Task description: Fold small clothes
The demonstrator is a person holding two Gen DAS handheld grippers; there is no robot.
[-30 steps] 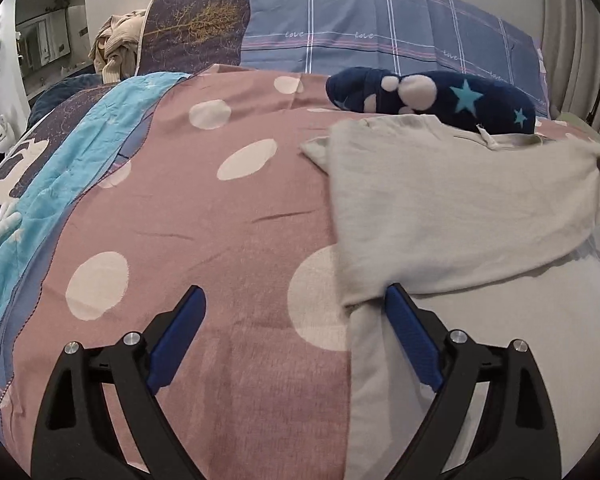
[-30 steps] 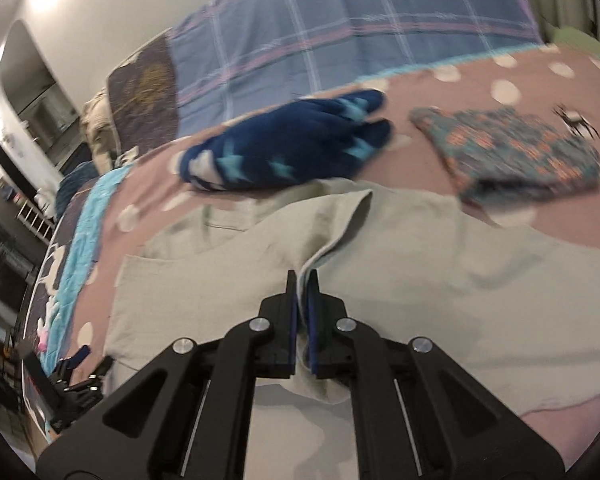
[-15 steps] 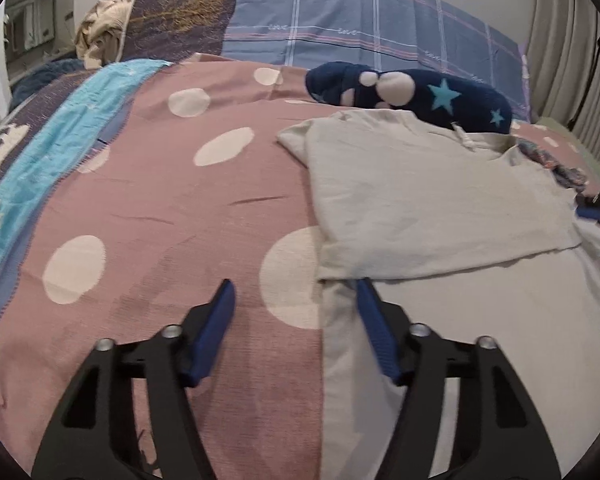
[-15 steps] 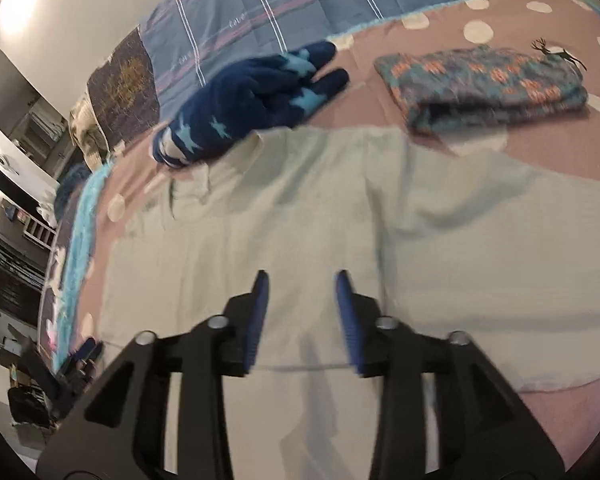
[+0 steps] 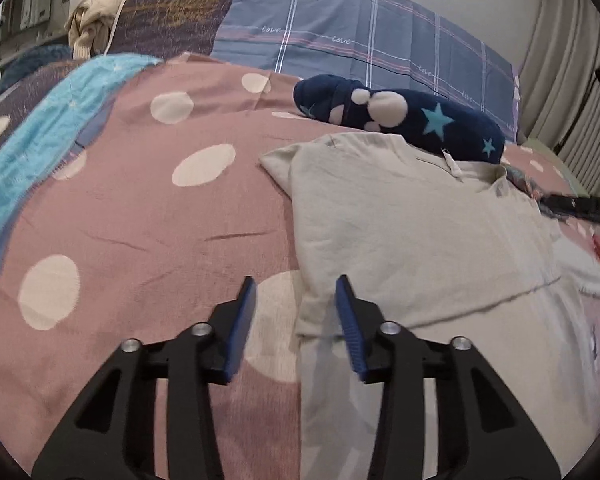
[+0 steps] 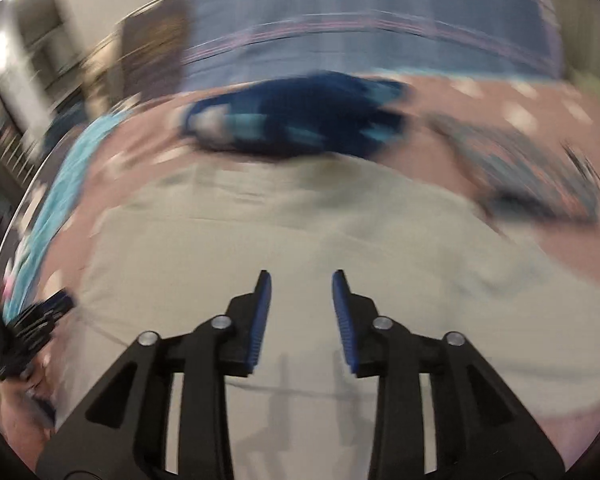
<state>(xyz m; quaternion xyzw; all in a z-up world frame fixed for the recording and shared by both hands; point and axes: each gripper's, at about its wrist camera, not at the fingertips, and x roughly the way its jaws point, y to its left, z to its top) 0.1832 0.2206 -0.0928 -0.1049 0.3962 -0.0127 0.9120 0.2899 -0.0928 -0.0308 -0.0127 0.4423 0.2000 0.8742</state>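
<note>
A beige shirt lies on the pink polka-dot bedspread, its top half folded down over the lower half. My left gripper is open, its fingers astride the left corner of the folded edge. My right gripper is open and empty above the middle of the shirt; that view is motion-blurred. The right gripper's tip shows at the right edge of the left wrist view. The left gripper shows blurred at the left of the right wrist view.
A dark blue star-patterned fleece garment lies just beyond the shirt's collar. A folded floral garment lies to the right. Plaid pillows line the headboard. A turquoise blanket runs along the left side.
My right gripper let go of the shirt fold, opened and drew back while swinging. My left gripper narrowed its opening and moved in over the folded edge's left corner.
</note>
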